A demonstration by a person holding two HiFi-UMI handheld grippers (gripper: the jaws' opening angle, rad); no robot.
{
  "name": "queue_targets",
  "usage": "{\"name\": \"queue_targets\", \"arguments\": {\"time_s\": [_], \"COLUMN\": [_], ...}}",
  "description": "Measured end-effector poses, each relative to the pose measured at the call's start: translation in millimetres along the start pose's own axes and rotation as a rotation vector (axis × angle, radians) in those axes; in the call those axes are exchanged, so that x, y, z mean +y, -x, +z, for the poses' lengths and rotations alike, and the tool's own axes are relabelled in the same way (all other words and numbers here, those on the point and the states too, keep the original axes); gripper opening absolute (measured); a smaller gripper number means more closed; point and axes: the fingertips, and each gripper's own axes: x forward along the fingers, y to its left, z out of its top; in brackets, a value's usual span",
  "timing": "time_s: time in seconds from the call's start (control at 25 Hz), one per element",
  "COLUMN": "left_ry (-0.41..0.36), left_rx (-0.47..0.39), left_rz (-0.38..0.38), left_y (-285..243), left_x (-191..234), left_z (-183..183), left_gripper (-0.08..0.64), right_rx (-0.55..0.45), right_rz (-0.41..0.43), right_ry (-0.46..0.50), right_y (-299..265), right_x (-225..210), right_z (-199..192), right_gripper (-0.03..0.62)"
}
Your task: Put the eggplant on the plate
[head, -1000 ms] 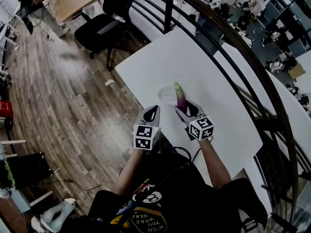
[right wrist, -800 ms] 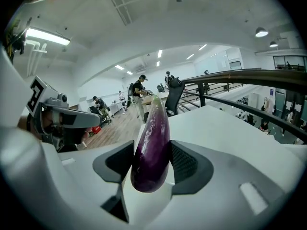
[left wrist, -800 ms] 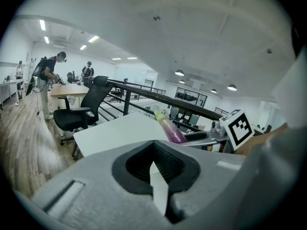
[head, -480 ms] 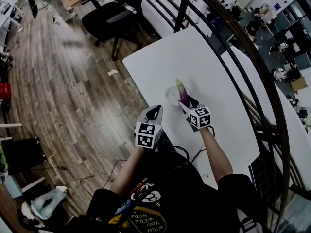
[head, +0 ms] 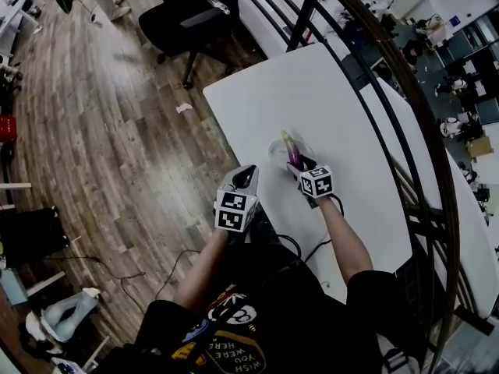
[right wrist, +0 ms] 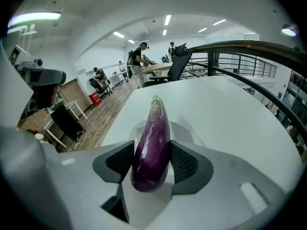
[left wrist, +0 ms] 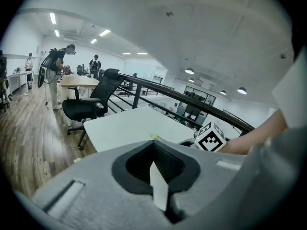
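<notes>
Head view: the right gripper [head: 296,164] grasps the purple eggplant [head: 291,148] by its thick end. The green-tipped end points away from the jaws, over the pale plate [head: 274,151] that lies on the white table [head: 327,92] just ahead of them; whether the eggplant touches the plate cannot be told from here. The left gripper [head: 247,174] hangs beside the right one, nearer the table's edge and off the plate. Left gripper view: its jaws are clenched together on nothing, and the right gripper's marker cube sits off to their right. Right gripper view: both pads press the eggplant's sides, and the plate shows just beyond the jaws, under the eggplant's far half. By my judgement the pickup and carry are done; setting the eggplant down on the plate and letting go remain.
</notes>
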Motion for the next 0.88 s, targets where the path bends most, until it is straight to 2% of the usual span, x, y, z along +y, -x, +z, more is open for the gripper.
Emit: {"name": "queue_targets", "arguments": {"time_s": [0.24,0.52,0.72,0.88], "left_ry": [0.003,0.036,0.038,0.046], "left_rx": [0.008,0.015,0.028,0.021], "left_rz": [-0.008,-0.015,-0.024,-0.023], "left_y": [-0.7,-3.0,-2.0,2.4], "left_x": [2.3,6.5,4.4,4.7], "left_z": [-1.6,-13.5,-13.3,-11.5], "left_gripper": [0.005,0.005,0.005,0.005], "right_rx": [0.080,0.130,0.172,0.197], "right_rz": [0.001,0.000,-0.026,-0.053], "right_ry": [0.132,0.189,0.286,0.386], "right_y": [-12.5,-24.3,-28.1,-23.8], "right_x": [0.1,-4.5,-7.1,-6.9], "right_z": [-3.6,-4.7,-6.4,-9.0], "right_gripper": [0.236,0.236,0.243,0.276]}}
